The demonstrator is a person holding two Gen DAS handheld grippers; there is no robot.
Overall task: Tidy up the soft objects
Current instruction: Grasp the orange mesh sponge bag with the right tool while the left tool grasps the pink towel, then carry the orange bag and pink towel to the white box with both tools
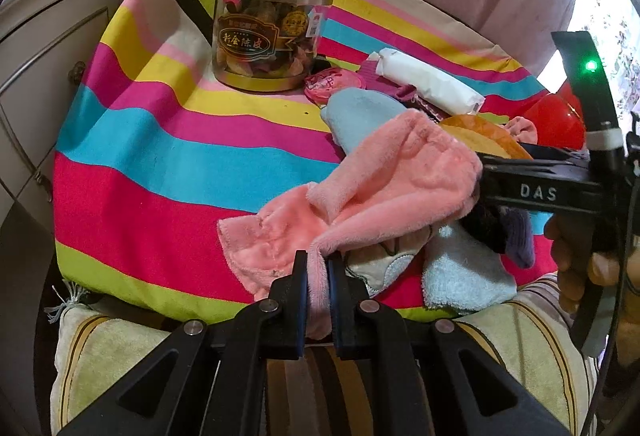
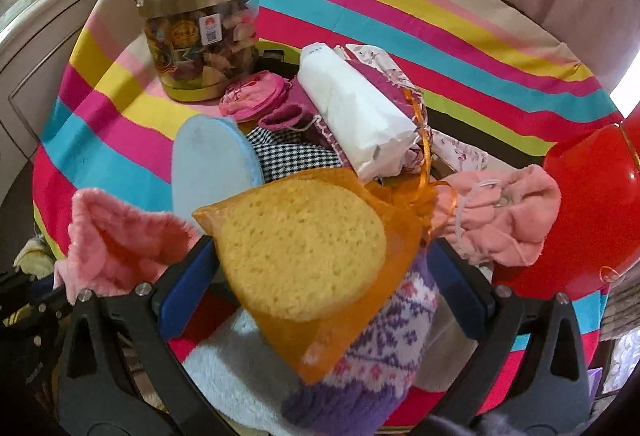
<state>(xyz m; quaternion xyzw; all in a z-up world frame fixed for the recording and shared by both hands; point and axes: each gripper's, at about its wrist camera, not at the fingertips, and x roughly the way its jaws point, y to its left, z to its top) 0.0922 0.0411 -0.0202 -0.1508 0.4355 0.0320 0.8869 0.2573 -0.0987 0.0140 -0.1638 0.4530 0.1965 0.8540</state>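
Note:
My left gripper [image 1: 318, 276] is shut on a fold of a fluffy pink cloth [image 1: 400, 179], which drapes over the pile of soft things. In the left wrist view my right gripper [image 1: 496, 175] comes in from the right, its tips hidden behind that pink cloth. In its own view the right gripper [image 2: 324, 288] stands wide open. Between its blue pads [image 2: 188, 284] lie a yellow sponge in an orange mesh bag [image 2: 296, 248] and a purple knitted sock [image 2: 380, 356]; neither pad presses on them. The pink cloth [image 2: 120, 236] shows at the left there.
A striped cloth [image 1: 160, 139] covers the surface. On it stand a gold-lidded jar [image 1: 272, 19], a white packet [image 1: 428, 79], a light blue towel [image 1: 464, 268], a small pink cloth with elastic [image 2: 504, 215] and a red round thing [image 2: 592, 203]. A white cabinet [image 1: 40, 75] stands left.

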